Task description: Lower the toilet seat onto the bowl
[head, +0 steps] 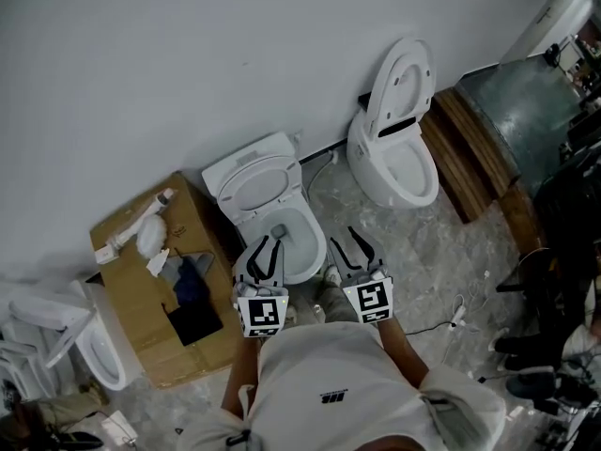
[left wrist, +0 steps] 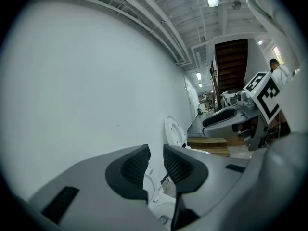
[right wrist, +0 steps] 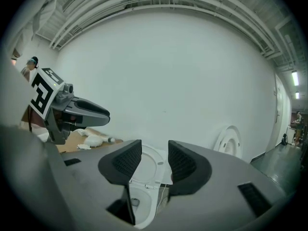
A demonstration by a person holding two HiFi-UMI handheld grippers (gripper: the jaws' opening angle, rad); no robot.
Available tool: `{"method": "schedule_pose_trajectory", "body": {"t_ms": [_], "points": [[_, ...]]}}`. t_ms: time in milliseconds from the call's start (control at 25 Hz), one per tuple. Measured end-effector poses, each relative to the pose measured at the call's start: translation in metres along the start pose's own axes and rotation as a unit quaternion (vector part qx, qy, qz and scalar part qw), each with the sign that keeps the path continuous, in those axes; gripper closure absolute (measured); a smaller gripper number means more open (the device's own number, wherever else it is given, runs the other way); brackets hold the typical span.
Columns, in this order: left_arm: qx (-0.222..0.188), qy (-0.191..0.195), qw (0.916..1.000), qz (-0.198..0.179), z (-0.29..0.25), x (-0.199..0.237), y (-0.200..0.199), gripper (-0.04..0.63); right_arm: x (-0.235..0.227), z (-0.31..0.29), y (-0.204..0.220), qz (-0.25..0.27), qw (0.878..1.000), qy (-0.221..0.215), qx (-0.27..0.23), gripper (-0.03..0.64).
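Against the wall [head: 188, 64] dead ahead, white oval plastic toilet seat [head: 252, 182] upright behind open white ceramic bowl [head: 300, 247], untouched, whole lowering left to do; left gripper [head: 266, 242] pinched shut on nothing, right gripper [head: 352, 242] spread and empty, both near bowl's front; no legible writing, only marker squares [head: 264, 314].

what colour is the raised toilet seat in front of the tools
White. The toilet seat shows best in the head view.

Cardboard box [head: 127, 299] flanks the toilet [head: 268, 209]; front seemingly open.
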State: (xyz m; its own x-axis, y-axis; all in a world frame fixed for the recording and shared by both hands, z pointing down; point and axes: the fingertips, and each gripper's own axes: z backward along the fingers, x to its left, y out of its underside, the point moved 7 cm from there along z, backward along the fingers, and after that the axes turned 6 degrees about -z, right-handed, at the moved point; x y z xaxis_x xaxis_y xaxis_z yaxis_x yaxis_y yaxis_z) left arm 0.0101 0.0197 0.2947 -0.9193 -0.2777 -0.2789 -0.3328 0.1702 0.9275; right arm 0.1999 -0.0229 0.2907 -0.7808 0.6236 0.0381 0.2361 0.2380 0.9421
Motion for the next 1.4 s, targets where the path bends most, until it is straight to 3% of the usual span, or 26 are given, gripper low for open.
{"method": "schedule_pose_trajectory", "body": {"t_ms": [360, 640, 880, 1120, 1400], "points": [[0.043, -0.081, 0.9957, 0.016, -0.052, -0.009, -0.019, 0.482, -0.066, -0.051, -0.011, 0.012, 0.996, -0.088, 0.007, 0.442], [0.077, -0.157, 0.9842, 0.030, -0.075, -0.015, -0.025, 0.476, -0.093, -0.090, -0.017, 0.030, 0.985, -0.171, 0.005, 0.443], [0.095, -0.196, 0.9756, 0.030, -0.088, -0.011, -0.025, 0.469, -0.098, -0.116, -0.018, 0.038, 0.975, -0.219, 0.004, 0.446], [0.110, -0.213, 0.9701, 0.037, -0.091, 0.004, -0.008, 0.469, -0.088, -0.141, -0.017, 0.041, 0.970, -0.239, 0.014, 0.453], [0.111, -0.200, 0.9727, 0.041, -0.096, 0.033, 0.024, 0.469, -0.069, -0.169, -0.015, 0.052, 0.974, -0.218, 0.018, 0.455]]}}
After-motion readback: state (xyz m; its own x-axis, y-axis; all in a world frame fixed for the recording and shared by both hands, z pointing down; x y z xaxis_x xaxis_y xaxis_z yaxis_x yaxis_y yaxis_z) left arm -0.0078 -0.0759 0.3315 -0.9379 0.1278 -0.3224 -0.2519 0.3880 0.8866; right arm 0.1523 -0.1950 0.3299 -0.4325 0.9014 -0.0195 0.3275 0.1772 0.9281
